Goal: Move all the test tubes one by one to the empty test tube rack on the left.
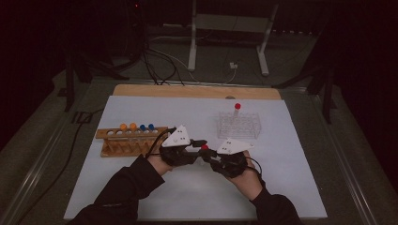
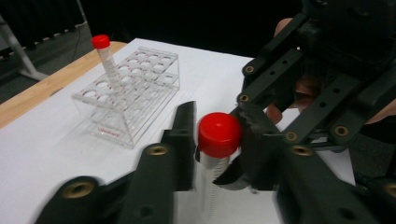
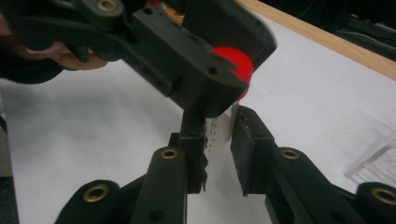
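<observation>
I've got the right gripper clamping the tube steady so the left gripper grips its red cap to twist.

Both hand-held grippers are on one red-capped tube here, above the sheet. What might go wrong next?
1. The left hand-held gripper clamps the red cap while the right hand-held gripper clamps the tube body; pulling apart could pop the cap or jerk the tube loose.
2. If both let go, the tube would likely drop onto the white sheet and roll.
3. The clear rack stands close, so a slip could knock its upright tube.
</observation>
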